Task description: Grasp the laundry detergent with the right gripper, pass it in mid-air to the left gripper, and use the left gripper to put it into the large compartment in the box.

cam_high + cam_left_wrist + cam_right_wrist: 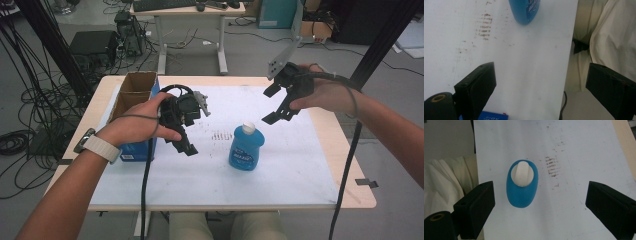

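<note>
Below the right tongs (540, 202), blue bottle (522, 183), upright, untouched

Floor: grey (260, 50), strewn with black cables (30, 115) at the left.
Counter: pale wood (345, 150), covered by a white sheet (290, 170).
Behind: a white-legged desk (190, 30) carrying a keyboard (162, 4).
Frame: black posts (50, 45) at both sides.
</note>
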`<state>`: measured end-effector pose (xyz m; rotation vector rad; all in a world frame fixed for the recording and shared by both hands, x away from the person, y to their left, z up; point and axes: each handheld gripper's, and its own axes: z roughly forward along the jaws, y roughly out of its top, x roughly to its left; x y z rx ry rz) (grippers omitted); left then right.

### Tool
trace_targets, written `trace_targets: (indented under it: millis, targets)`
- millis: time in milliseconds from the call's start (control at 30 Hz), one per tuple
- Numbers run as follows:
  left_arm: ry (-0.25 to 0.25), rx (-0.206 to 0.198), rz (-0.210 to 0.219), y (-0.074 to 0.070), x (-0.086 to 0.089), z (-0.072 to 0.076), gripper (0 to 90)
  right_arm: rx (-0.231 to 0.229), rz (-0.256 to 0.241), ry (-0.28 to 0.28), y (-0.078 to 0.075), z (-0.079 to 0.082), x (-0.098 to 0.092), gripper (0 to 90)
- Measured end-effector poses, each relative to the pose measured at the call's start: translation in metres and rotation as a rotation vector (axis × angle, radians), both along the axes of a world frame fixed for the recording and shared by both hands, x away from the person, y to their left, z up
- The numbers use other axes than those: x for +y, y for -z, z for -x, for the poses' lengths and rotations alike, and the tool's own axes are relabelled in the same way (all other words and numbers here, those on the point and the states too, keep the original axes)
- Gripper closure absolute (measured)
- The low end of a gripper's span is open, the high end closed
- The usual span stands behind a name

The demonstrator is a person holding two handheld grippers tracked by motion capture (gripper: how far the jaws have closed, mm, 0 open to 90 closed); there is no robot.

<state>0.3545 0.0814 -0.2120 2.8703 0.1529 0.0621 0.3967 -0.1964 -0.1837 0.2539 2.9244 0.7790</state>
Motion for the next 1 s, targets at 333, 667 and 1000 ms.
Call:
trace_targets:
  millis: [333, 667, 1000]
  targets:
    - [-0.003, 0.003, -0.001, 0.001, 0.001, 0.0, 9.7, 0.014, -0.003, 0.044, 0.009, 0.006, -0.004, 4.7]
    - [-0.003, 0.0, 0.0, 0.001, 0.001, 0.001, 9.7, 0.046, -0.056, 0.082, 0.02, 0.009, -0.008, 5.1]
    - [-0.004, -0.001, 0.004, 0.002, 0.001, 0.0, 9.7, 0.042, -0.083, 0.079, 0.033, 0.014, -0.014, 4.7]
